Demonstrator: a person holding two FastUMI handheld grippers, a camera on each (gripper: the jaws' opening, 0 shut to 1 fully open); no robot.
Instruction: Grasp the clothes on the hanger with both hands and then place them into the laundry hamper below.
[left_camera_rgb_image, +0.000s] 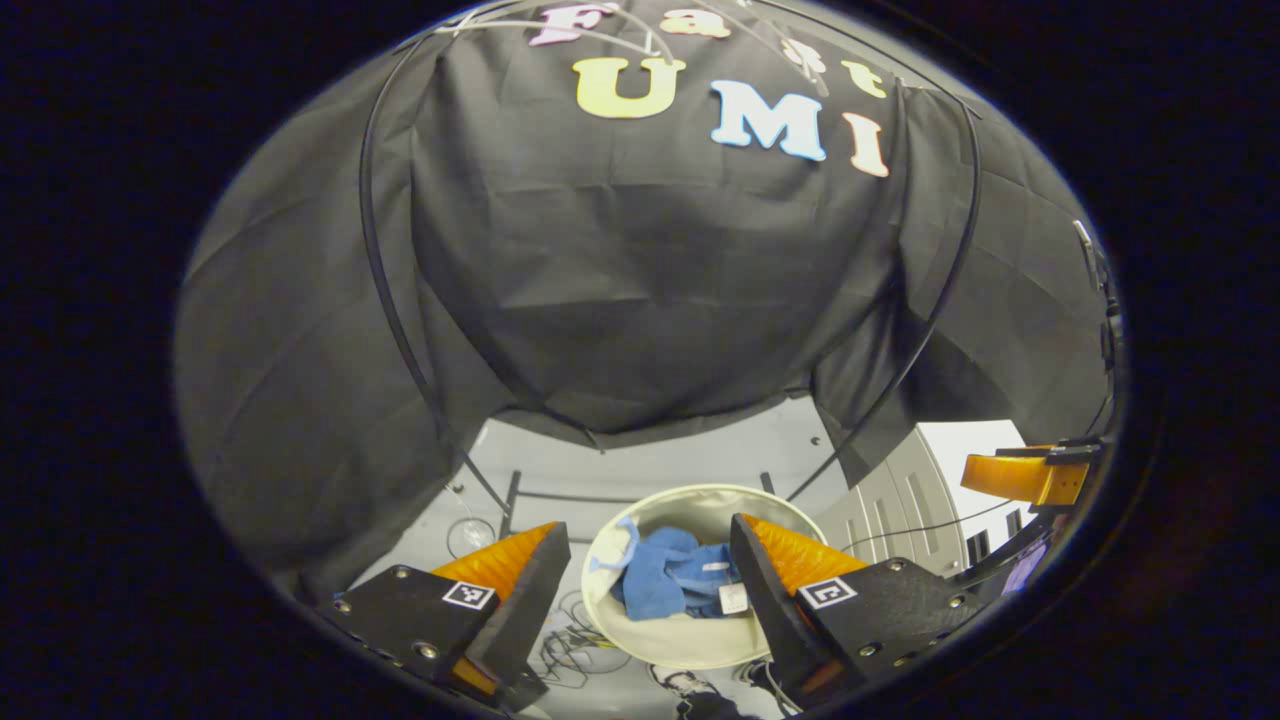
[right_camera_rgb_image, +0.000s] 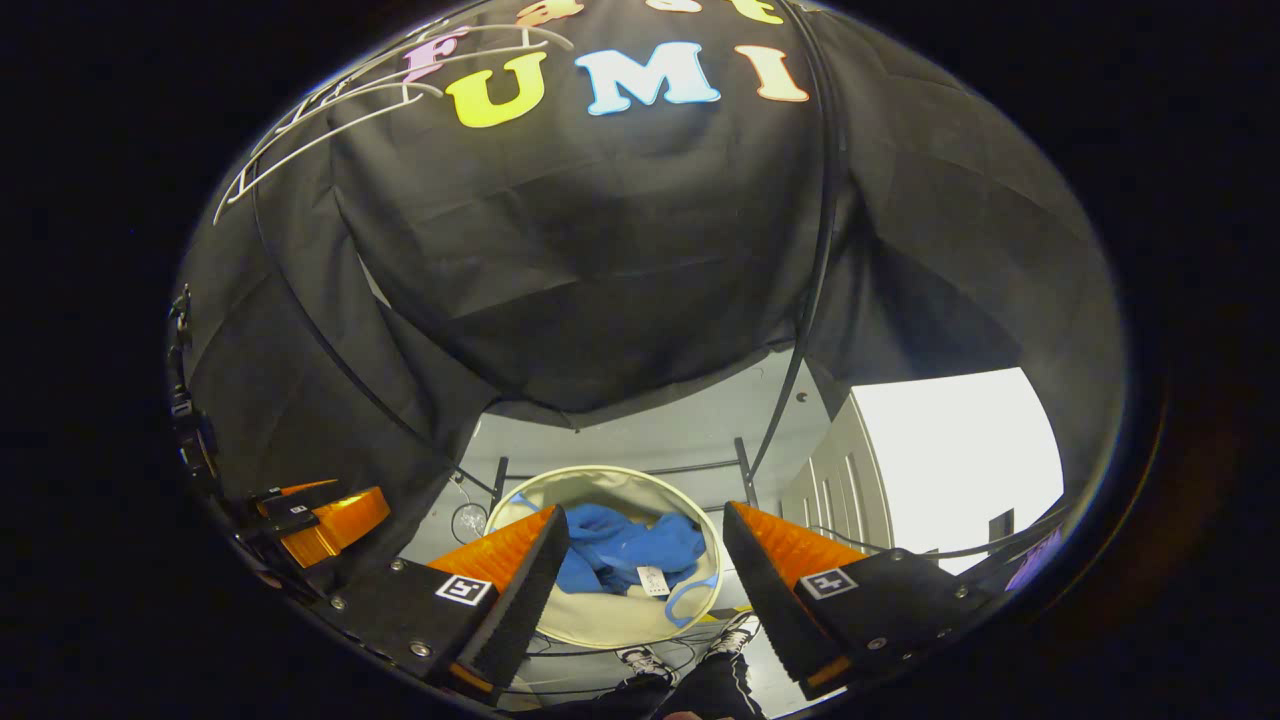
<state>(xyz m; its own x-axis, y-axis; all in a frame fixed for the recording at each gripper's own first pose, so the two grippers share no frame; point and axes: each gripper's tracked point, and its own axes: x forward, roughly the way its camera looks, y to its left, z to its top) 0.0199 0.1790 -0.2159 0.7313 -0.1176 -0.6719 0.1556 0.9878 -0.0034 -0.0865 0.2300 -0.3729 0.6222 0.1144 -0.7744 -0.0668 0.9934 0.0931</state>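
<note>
A blue garment (left_camera_rgb_image: 665, 583) with a small white tag lies crumpled inside the round cream laundry hamper (left_camera_rgb_image: 690, 645) on the floor below. In the right gripper view the same blue garment (right_camera_rgb_image: 625, 555) rests in the hamper (right_camera_rgb_image: 600, 625). My left gripper (left_camera_rgb_image: 650, 580) hangs open above the hamper, nothing between its fingers. My right gripper (right_camera_rgb_image: 645, 570) is open too, high over the hamper. The right gripper (left_camera_rgb_image: 1025, 478) also appears at the right edge of the left gripper view, and the left gripper (right_camera_rgb_image: 320, 522) at the left edge of the right gripper view. White wire hangers (right_camera_rgb_image: 330, 115) hang bare at the top.
The black rack's poles (left_camera_rgb_image: 385, 300) curve down both sides to a base bar (left_camera_rgb_image: 560, 497) behind the hamper. Loose cables (left_camera_rgb_image: 575, 650) lie on the grey floor. A white cabinet (right_camera_rgb_image: 835, 480) stands at right. A person's shoes (right_camera_rgb_image: 690, 665) show below.
</note>
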